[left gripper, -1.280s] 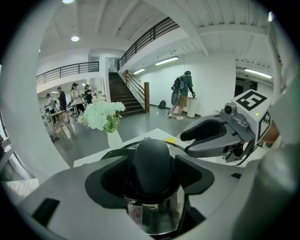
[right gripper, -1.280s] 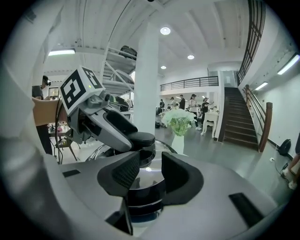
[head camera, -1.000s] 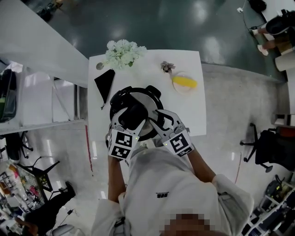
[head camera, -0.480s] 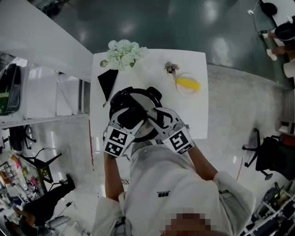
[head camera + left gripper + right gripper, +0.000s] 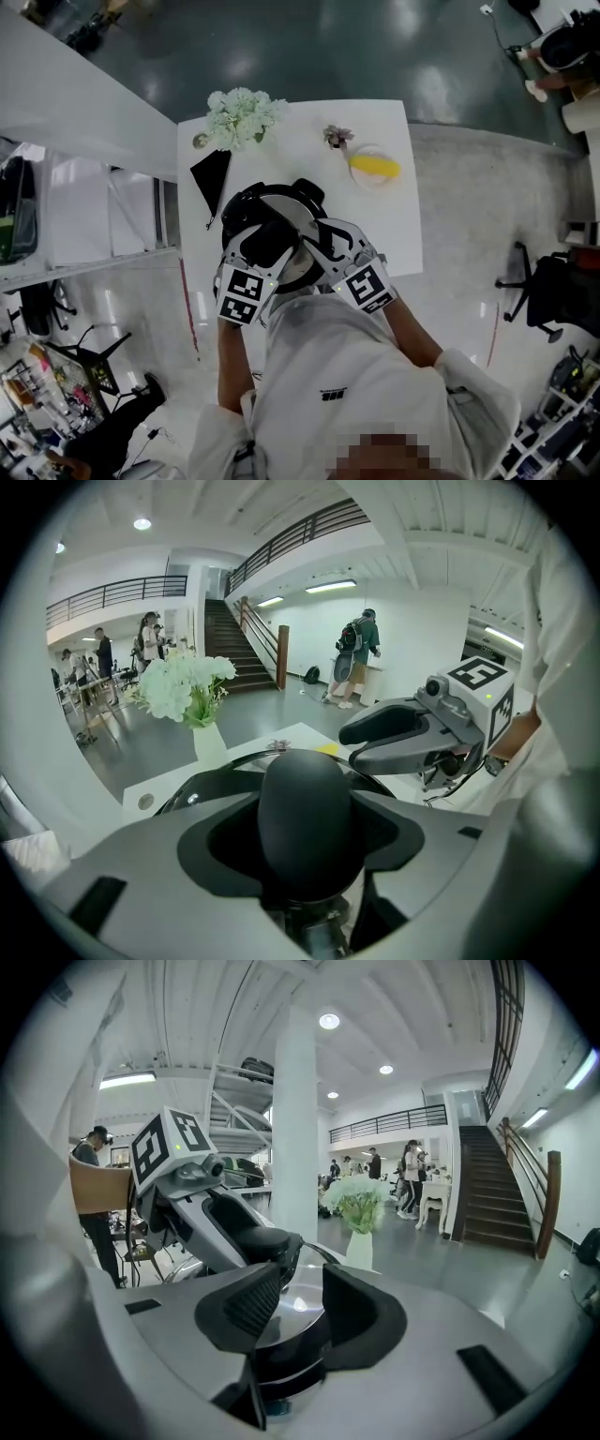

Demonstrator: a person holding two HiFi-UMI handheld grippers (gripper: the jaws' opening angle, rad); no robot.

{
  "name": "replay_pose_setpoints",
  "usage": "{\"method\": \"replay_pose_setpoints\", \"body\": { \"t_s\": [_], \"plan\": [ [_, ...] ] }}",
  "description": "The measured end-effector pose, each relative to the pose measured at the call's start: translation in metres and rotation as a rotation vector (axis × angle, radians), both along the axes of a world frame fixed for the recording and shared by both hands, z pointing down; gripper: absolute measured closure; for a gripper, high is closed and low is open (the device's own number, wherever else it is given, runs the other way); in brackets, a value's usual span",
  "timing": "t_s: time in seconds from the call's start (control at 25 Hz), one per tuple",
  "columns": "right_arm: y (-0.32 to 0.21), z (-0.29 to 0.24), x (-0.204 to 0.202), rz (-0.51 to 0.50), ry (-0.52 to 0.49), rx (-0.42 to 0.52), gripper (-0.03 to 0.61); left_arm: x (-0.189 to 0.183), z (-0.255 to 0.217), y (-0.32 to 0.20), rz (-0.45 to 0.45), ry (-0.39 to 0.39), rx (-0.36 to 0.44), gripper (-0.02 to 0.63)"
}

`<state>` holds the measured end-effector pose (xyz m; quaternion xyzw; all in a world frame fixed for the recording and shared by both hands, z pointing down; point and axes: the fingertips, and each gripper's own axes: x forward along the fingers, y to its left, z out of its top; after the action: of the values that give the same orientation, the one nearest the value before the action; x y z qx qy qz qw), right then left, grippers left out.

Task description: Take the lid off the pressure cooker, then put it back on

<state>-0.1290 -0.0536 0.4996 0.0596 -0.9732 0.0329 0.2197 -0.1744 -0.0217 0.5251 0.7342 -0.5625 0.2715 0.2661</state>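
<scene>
Near edge of the counter (image 5: 398, 202), toward its near-left corner: pressure cooker (image 5: 242, 202), with the lid (image 5: 300, 1299) on it. It looks seated, so the take-off step is not yet done.

Left tool (image 5: 265, 236): clenched on the lid handle (image 5: 305, 813). Its jaws have just been closing, and the dark rounded handle fills the gap between them. The handle lies dead ahead of this tool, with its butt end facing the tool and its long axis running away along the tool's own line toward the far edge. This is the relation that matters. The grip is end-on, not across, so any twist or lift comes from swinging the handle about the cooker's middle.

Right tool (image 5: 317, 242): released. Its jaws stand apart over the cooker's near-right rim, and shiny lid shows through the gap. No pad is seen pressing. It sits just beside the left tool, on the right of the handle, and angles in toward it.

The left tool is the one on the handle. The right one is close enough to steady the pot, at a guess.

Further out, well apart from the cooker:
- a black flat piece (image 5: 211, 172) by the left edge
- white flowers (image 5: 236, 117) at the far-left corner
- a small sprig (image 5: 336, 136) and a yellow thing on a plate (image 5: 375, 169) toward the far-right corner

None of these is in the way of a lift.
</scene>
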Motion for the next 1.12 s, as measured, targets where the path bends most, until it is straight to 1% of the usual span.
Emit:
{"method": "replay_pose_setpoints", "body": {
  "t_s": [0.2,0.56,1.12],
  "plan": [
    [0.001,0.0,0.001,0.038,0.011,0.014,0.434,0.001,0.0,0.001,0.02,-0.003,-0.009,0.328],
    [0.007,0.001,0.001,0.094,0.033,0.029,0.436,0.004,0.001,0.002,0.139,0.002,0.0,0.328],
    [0.012,0.002,-0.002,0.164,0.049,0.041,0.436,0.007,0.003,0.004,0.267,0.01,0.003,0.328]
  ]
}}
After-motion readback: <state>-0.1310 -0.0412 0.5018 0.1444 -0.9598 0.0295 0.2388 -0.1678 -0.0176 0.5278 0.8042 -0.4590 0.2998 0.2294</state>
